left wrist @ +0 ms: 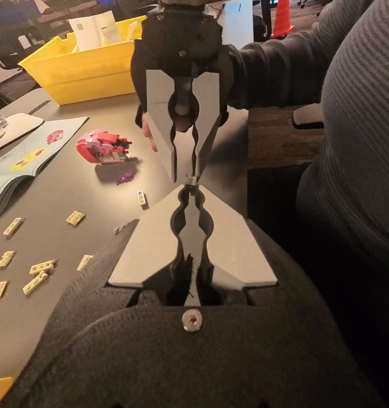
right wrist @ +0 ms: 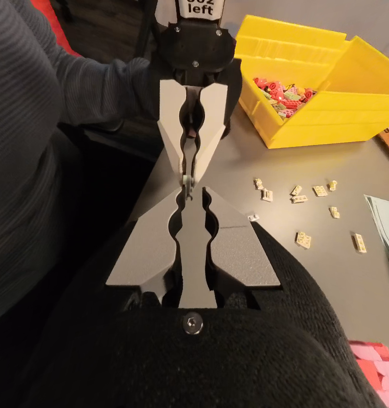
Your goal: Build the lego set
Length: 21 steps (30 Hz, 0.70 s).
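Two tongs meet tip to tip over the table's near edge

Left gripper point(left wrist: 190, 187) is clamped on a small grey brick piece point(left wrist: 191, 179); right gripper point(right wrist: 192, 190) stands apart, one finger touching it. Beyond: tan plates point(right wrist: 303, 238), red model point(left wrist: 103, 145), yellow bin point(right wrist: 321, 123)

Office: desk point(left wrist: 56, 209), armchair point(left wrist: 308, 117), traffic cone point(left wrist: 282, 19)

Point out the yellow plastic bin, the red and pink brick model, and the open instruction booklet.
yellow plastic bin point(left wrist: 83, 72), left wrist view, on its front wall.
red and pink brick model point(left wrist: 102, 146), left wrist view, on the middle of its body.
open instruction booklet point(left wrist: 28, 152), left wrist view, on its upper page.
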### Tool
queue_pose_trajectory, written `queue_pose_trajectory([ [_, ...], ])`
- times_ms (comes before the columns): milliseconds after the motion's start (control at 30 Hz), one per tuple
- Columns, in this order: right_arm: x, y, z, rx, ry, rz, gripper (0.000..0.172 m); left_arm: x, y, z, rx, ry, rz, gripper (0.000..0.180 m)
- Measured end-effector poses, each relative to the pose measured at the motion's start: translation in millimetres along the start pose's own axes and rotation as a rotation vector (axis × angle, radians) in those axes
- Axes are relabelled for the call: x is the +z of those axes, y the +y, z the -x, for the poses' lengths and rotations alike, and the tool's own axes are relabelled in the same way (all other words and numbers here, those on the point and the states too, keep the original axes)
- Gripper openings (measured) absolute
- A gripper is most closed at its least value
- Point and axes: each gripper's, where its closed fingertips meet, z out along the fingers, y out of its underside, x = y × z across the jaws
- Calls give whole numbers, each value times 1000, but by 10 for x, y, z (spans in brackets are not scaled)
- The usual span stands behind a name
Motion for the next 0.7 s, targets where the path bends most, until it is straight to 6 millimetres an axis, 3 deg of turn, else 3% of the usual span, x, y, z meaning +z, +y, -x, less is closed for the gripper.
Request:
queue_pose_trajectory([
  [200,18,8,80,6,-65,5,3,8,24,-41,-6,24,16,4],
  [533,56,28,-151,-301,306,141,3,-40,86,86,-89,-15,38,4],
  [600,-214,154,-562,-354,557,279,3,-49,52,-108,-78,95,23,4],
  [633,-310,155,-628,-310,564,255,2,-45,43,-88,-73,70,18,4],
  [700,-334,30,-520,-83,406,95,3,-51,40,7,-60,8,10,4],
])
